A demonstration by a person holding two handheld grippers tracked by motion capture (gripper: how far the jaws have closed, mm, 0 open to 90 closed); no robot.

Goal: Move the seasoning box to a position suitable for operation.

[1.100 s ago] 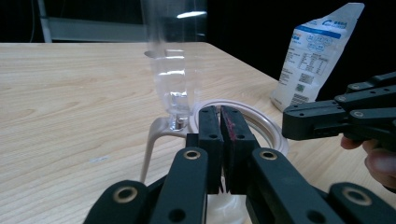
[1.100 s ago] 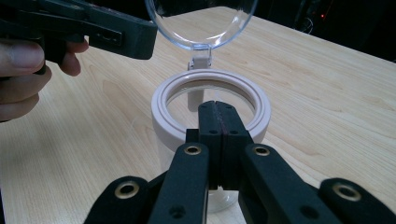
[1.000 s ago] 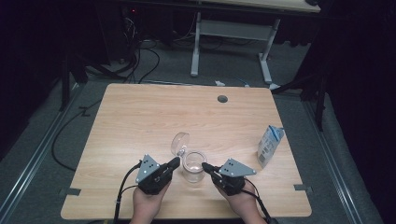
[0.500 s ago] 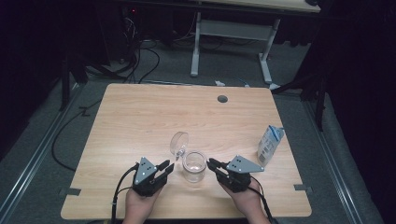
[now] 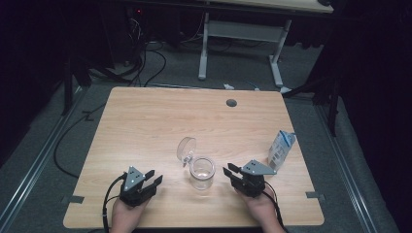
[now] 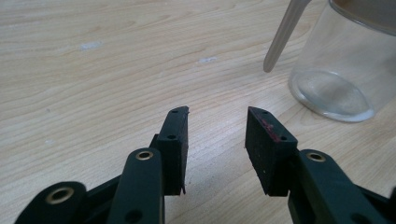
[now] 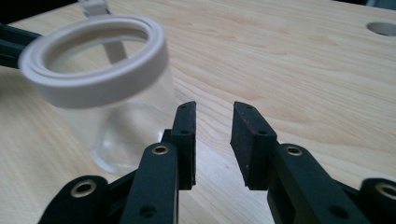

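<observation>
Jar upright on tabletop, lid hinged open, between both grippers and apart from each. Left gripper: jaws just opening, nothing between. Right gripper: jaws just opening, empty, beside jar.

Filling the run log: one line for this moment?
left gripper: open, empty | right gripper: open, empty | jaws: just opening | jar: upright between them, lid flipped open

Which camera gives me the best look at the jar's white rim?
The right gripper view: the jar's white rim sits close and whole. The high view shows the jar small, lid hinged open. The left gripper view catches just its glass base, rim cut off.
</observation>
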